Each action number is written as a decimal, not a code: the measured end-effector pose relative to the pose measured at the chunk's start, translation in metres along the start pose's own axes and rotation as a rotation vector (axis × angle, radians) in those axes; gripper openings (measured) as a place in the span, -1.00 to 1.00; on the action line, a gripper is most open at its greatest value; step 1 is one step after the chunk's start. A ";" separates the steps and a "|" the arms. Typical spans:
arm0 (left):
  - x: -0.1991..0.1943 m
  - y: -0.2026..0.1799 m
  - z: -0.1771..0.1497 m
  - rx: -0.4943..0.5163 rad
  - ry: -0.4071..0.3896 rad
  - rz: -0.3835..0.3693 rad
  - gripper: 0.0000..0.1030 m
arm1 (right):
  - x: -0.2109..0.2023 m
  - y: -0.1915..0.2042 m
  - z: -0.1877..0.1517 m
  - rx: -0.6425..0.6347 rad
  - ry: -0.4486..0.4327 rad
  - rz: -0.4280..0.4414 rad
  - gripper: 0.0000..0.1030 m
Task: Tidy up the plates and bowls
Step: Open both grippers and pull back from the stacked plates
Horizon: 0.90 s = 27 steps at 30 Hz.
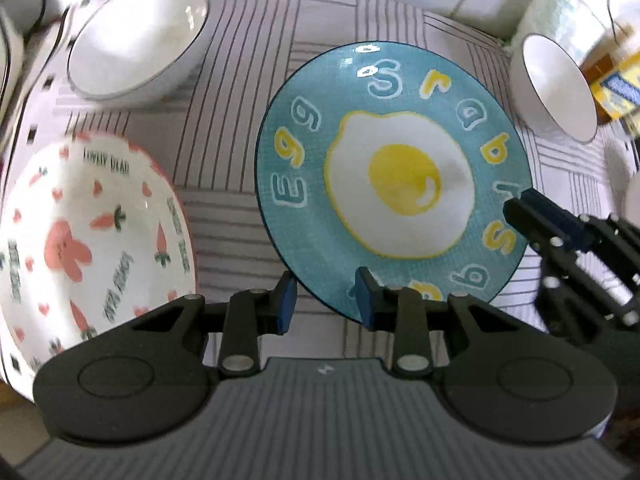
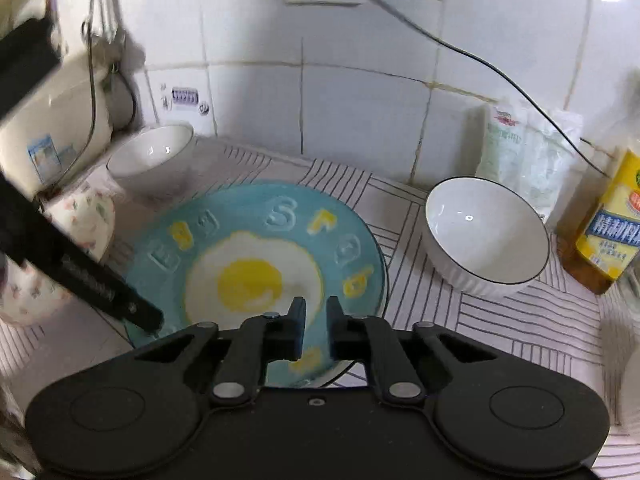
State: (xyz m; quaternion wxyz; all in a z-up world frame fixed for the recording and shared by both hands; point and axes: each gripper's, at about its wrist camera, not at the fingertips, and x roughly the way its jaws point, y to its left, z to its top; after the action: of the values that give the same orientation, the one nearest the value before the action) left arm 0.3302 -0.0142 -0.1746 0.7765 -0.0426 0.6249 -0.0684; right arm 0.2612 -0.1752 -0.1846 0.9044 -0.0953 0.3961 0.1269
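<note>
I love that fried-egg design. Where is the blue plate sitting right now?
The blue egg plate lies mid-counter on the striped mat, between the rabbit plate on its left and a white bowl on its right in the left wrist view.

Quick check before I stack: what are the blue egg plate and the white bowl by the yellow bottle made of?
Blue egg plate: looks like glazed ceramic; glossy highlights on the printed egg and the rim. White bowl: probably glazed ceramic or porcelain; smooth shiny inside with a bright glint, thin dark rim line, ribbed outer wall. Melamine can't be ruled out from the look alone.
</note>
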 end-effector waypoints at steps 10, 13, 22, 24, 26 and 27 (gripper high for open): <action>-0.054 -0.017 -0.037 -0.040 -0.052 -0.001 -0.51 | -0.065 -0.021 0.022 0.090 -0.058 0.181 -0.72; -0.080 -0.024 -0.053 -0.034 -0.101 0.009 -0.51 | -0.084 -0.027 0.029 0.085 -0.061 0.220 -0.63; -0.152 -0.020 -0.091 -0.005 -0.239 0.041 -0.37 | -0.133 -0.021 0.033 0.041 -0.049 0.252 -0.01; -0.163 -0.010 -0.099 0.000 -0.254 0.032 -0.26 | -0.145 -0.014 0.032 0.036 -0.057 0.258 0.21; -0.171 0.000 -0.106 0.023 -0.260 0.034 -0.24 | -0.154 -0.006 0.031 0.038 -0.067 0.267 0.36; -0.176 0.006 -0.110 0.035 -0.267 0.039 -0.22 | -0.159 0.000 0.031 0.042 -0.075 0.270 0.43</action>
State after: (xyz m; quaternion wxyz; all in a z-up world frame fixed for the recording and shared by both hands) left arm 0.1859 0.0223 -0.0298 0.8546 -0.0255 0.5154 -0.0580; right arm 0.1785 -0.1908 -0.0458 0.8950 -0.0173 0.3739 0.2427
